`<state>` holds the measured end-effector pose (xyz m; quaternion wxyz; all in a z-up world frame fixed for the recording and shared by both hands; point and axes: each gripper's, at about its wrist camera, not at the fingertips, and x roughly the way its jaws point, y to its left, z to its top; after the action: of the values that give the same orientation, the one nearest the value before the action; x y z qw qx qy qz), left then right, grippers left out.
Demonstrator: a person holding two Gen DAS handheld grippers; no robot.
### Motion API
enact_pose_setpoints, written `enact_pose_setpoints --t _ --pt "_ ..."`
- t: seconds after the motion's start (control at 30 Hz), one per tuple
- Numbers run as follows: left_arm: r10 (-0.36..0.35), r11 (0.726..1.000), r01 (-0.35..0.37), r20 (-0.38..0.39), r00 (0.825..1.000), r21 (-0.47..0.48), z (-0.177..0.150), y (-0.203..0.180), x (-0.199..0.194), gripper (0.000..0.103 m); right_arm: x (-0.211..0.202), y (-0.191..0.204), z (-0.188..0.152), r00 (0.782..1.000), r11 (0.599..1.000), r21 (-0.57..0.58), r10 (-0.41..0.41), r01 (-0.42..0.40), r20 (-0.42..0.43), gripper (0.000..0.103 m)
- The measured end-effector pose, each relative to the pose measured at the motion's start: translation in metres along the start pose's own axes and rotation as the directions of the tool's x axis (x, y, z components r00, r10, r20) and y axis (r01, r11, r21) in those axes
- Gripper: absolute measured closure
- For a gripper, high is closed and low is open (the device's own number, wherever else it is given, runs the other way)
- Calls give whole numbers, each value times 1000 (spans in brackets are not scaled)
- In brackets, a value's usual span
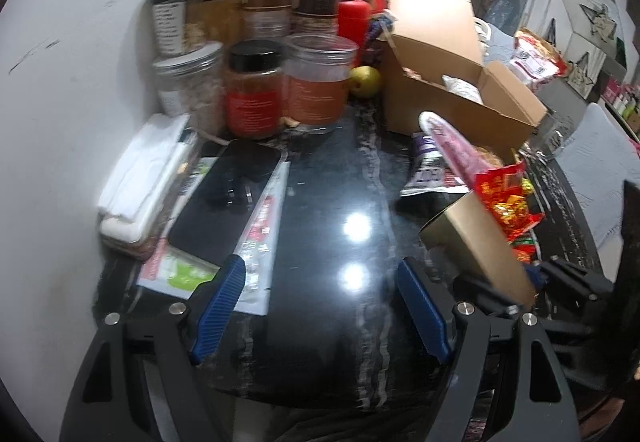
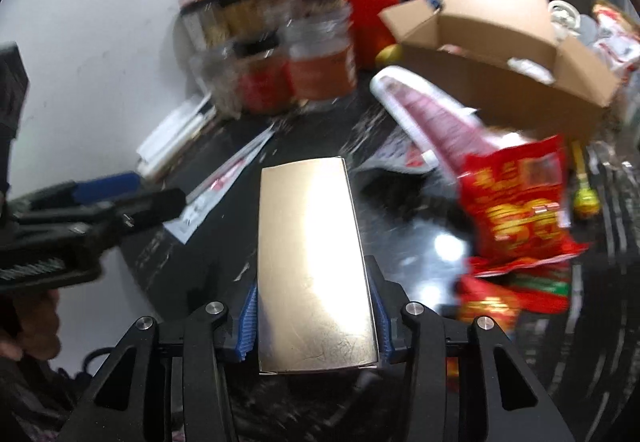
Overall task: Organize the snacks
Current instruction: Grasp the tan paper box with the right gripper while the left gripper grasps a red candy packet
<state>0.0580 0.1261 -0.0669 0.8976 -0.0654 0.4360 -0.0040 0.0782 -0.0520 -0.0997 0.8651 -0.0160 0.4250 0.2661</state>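
The right gripper (image 2: 314, 316) clamps a gold box (image 2: 312, 262) above the dark countertop (image 1: 320, 202), while the left gripper (image 1: 320, 306) hangs open beside a red snack bag (image 2: 520, 202)

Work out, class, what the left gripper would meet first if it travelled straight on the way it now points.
The left gripper, jaws open, points over bare black countertop. Beyond that, it would probably first meet the orange-labelled jar; depth is uncertain.
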Motion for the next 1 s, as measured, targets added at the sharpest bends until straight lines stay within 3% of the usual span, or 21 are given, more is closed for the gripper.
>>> enact_pose_setpoints --t 0.33,0.6,0.77,1.0 --pt "-105 991 107 -28 994 77 0 -74 13 25 -58 -67 -17 994 986 149 -85 75 62 58" --pt "-176 971 188 -93 980 145 -12 -137 30 25 -80 -116 -41 988 961 251 -136 115 67 58" --pt "-174 970 195 -138 975 148 -19 -160 45 25 -84 -136 -49 985 955 265 -156 133 69 58" --pt "-176 976 196 -184 967 99 -22 -167 65 26 -80 -150 -54 990 956 274 -126 106 56 58"
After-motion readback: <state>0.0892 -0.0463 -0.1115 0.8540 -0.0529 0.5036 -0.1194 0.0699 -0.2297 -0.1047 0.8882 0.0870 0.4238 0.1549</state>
